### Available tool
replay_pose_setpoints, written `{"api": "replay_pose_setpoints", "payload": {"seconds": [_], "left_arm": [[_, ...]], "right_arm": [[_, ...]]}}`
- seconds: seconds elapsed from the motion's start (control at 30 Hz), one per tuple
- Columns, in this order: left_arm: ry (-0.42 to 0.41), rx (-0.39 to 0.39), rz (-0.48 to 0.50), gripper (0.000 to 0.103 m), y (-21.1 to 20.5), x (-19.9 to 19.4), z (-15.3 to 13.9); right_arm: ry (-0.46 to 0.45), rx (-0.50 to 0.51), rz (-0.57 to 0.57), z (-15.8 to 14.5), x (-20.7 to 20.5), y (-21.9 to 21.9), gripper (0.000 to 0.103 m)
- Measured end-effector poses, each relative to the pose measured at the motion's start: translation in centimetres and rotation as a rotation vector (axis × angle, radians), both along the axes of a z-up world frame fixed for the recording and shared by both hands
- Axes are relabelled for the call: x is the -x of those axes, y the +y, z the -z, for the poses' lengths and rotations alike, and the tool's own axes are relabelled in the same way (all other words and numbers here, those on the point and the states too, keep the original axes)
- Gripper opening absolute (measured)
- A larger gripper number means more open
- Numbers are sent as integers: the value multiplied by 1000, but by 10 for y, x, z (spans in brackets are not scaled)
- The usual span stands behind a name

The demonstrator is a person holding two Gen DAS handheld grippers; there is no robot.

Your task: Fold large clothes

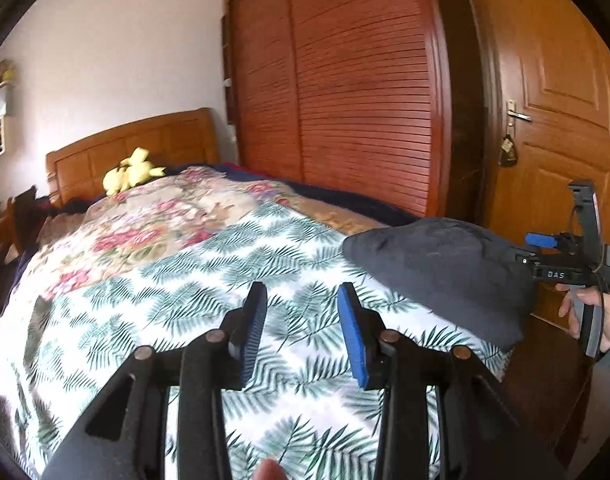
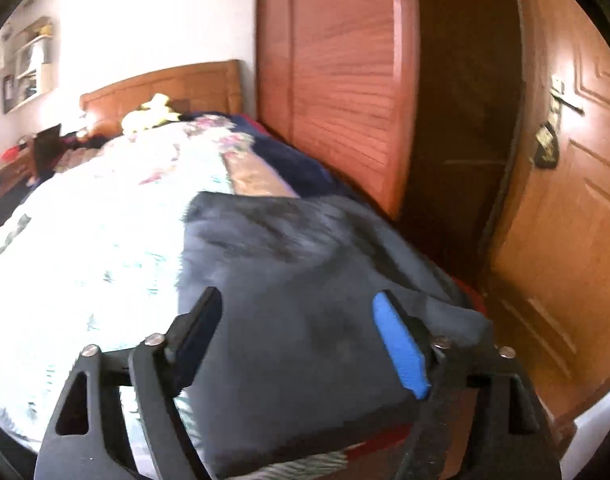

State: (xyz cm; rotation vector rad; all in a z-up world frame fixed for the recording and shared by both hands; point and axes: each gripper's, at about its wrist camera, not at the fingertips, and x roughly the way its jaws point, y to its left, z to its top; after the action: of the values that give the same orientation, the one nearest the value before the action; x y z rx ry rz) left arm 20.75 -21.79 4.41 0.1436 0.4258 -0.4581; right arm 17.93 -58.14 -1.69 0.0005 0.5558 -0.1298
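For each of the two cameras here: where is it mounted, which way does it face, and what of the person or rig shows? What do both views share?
Left wrist: sits on the left gripper, facing along the bed toward the headboard; its own open fingers show, plus the right gripper and hand at the right edge.
Right wrist: sits on the right gripper, facing the dark folded garment close below; only its open fingers show.
Shared: bed, garment, yellow plush toy, wardrobe, door.

The folded garment point(image 1: 445, 276) lies on the bed point(image 1: 185, 280), at its foot corner nearest the door point(image 1: 553, 120). A plush toy point(image 1: 131, 172) sits at the bed's headboard point(image 1: 145, 148). The wardrobe point(image 1: 345, 80) stands alongside the bed.
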Motion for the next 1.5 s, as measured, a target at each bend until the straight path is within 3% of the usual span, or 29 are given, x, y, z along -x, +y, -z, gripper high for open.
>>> {"api": "replay_pose_setpoints", "payload": {"seconds": [0.27,0.43,0.7,1.0,1.2,1.5], "left_arm": [[20,16,-71,36,54,12,17],[4,3,-170,36,86,25,24],[53,22,-300,36,146,58,45],[111,71,-427,37,208,101,61],[70,78,-503,37,237,124,51],[7,70,-540,37,258,152,33]], "right_arm": [[-46,-21,-165,-7,-1,99,89],[-50,-50,-254,-2,-3,157,89],[-32,-88,-337,9,5,231,89],[-17,-100,-423,19,31,289,89],[-28,-114,-475,17,45,321,89],[-129,-124,-549,-13,71,361,89]]}}
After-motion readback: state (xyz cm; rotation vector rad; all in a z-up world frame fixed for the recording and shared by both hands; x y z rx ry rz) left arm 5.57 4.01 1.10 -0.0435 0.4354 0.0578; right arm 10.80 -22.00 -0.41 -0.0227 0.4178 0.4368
